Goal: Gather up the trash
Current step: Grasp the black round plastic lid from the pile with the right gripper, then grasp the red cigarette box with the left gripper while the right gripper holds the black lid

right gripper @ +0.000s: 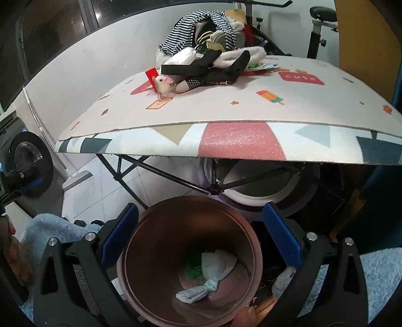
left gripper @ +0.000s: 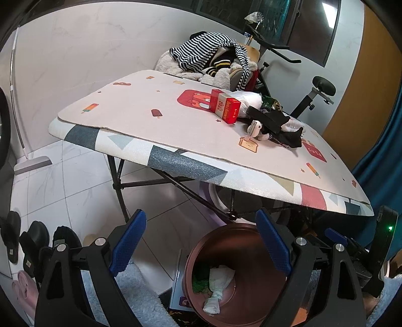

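Both grippers hang over a brown bin [right gripper: 191, 254] on the floor before the table [right gripper: 241, 143]. The left gripper [left gripper: 201, 241] and right gripper [right gripper: 199, 235] both stand open, holding nothing. A crumpled white tissue [right gripper: 213, 271] and green scrap [right gripper: 193, 266] lie inside the bin. On the table, a red box [left gripper: 226, 108] bears print too small to read; the mat's red patch [left gripper: 314, 152] reads "Cute".

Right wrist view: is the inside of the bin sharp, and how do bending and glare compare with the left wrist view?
Right wrist view: the trash inside the bin is soft and slightly blurred, while the table edge is crisp but bowed by the fisheye. Left wrist view: the crumpled tissue in the bin reads sharper; the table edge also curves; a bright reflection shows on the window.
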Available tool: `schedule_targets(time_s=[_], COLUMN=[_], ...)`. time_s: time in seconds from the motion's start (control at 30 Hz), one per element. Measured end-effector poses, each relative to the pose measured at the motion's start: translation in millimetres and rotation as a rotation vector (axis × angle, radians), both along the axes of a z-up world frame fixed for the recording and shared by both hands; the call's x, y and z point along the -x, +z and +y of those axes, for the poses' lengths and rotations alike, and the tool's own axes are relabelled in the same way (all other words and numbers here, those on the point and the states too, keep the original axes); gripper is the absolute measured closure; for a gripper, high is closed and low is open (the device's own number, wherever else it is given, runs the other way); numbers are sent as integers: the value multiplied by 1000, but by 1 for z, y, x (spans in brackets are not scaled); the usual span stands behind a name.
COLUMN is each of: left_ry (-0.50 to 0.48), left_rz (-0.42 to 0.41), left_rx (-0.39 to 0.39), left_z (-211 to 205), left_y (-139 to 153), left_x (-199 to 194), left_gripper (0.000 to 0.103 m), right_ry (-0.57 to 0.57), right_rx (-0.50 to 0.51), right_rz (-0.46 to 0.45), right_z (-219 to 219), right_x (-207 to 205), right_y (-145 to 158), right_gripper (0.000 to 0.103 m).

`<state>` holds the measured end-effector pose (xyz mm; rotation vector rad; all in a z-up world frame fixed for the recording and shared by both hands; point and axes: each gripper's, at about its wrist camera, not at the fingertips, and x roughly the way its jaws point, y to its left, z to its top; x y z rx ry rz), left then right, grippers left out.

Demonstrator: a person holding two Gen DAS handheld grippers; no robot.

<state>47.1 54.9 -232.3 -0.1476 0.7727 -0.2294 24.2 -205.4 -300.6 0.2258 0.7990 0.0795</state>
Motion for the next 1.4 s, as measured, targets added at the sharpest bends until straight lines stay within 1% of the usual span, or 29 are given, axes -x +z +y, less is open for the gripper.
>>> schedule_targets(time_s=[0.13, 0.23, 0.33, 0.43, 0.5, 0.6, 0.73, 0.83, 0.93, 1.0, 1.07, 1.13, 1.17, 1.27, 1.4], left_ry=[2, 7, 12, 22, 31, 43, 54, 68, 82, 90, 91, 91, 91, 90, 81], left_rz=[0, -4, -11, -38, -51, -47, -41, -28, -20, -18, -14, -11, -11, -11, -11], left_rx=[8, 37, 53, 61, 67, 79, 94, 99, 113, 116, 119, 120, 120, 123, 123], left_z=[2, 6, 9, 12, 15, 20, 28, 34, 39, 42, 43, 43, 43, 42, 37], left_y=[4, 10, 17, 24, 26, 27, 24, 21, 19, 17, 16, 15, 15, 15, 16], left_x=[-4, -10, -23, -35, -45, -56, -66, -72, -76, -78, -79, -80, -79, -78, -76], left_gripper=[16, 16, 16, 16, 16, 16, 16, 16, 16, 16, 16, 16, 16, 16, 16], right_ry=[-8, -10, -14, -24, -22, -12, -5, -56, -93, -95, -86, -70, -64, -20, 51], right_rx=[48, 36, 21, -27, -51, -59, -70, -36, -54, -57, -34, -4, 2, -2, -52], right_rz=[7, -25, -50, -82, -89, -93, -62, 4, 42, 52, 77, 84, 82, 78, 87], right_z=[-2, -9, -16, -18, -14, -2, 18, 25, 24, 23, 26, 27, 28, 28, 27], right_x=[-2, -8, -30, -63, -94, -136, -191, -224, -245, -253, -260, -262, -261, -248, -223], right_y=[8, 24, 41, 58, 65, 71, 72, 64, 57, 53, 50, 50, 51, 57, 63], right_gripper=[6, 6, 6, 6, 6, 6, 6, 6, 6, 6, 6, 11, 11, 11, 11])
